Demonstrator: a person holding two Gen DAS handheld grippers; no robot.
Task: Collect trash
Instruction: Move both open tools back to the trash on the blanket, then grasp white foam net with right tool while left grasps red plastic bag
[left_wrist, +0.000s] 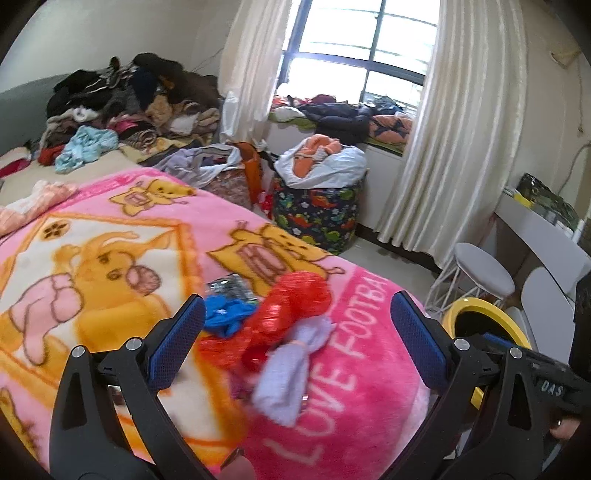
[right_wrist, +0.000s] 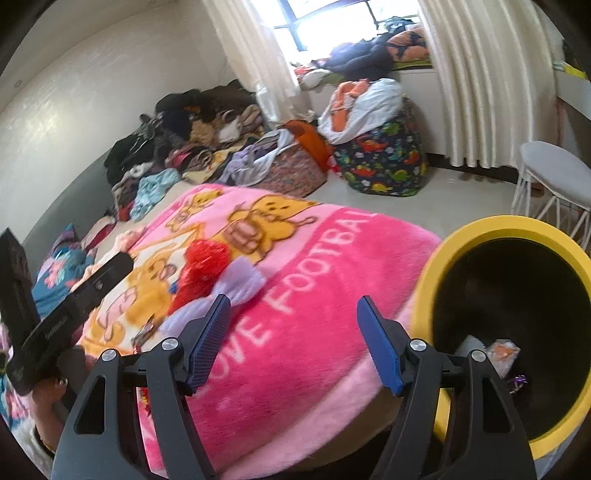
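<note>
We hold both the left gripper (left_wrist: 297, 332) and right gripper (right_wrist: 293, 341) wide and empty; the lavender wrapper (left_wrist: 291, 369) and red mesh (left_wrist: 291, 310) lie near the blanket's (left_wrist: 369, 406) corner, close beside the yellow bin (right_wrist: 461, 236).

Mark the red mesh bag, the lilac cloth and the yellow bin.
red mesh bag (left_wrist: 295, 306), left wrist view, upper bunch.
lilac cloth (left_wrist: 284, 373), left wrist view, middle.
yellow bin (right_wrist: 491, 230), right wrist view, rim's far side.
</note>
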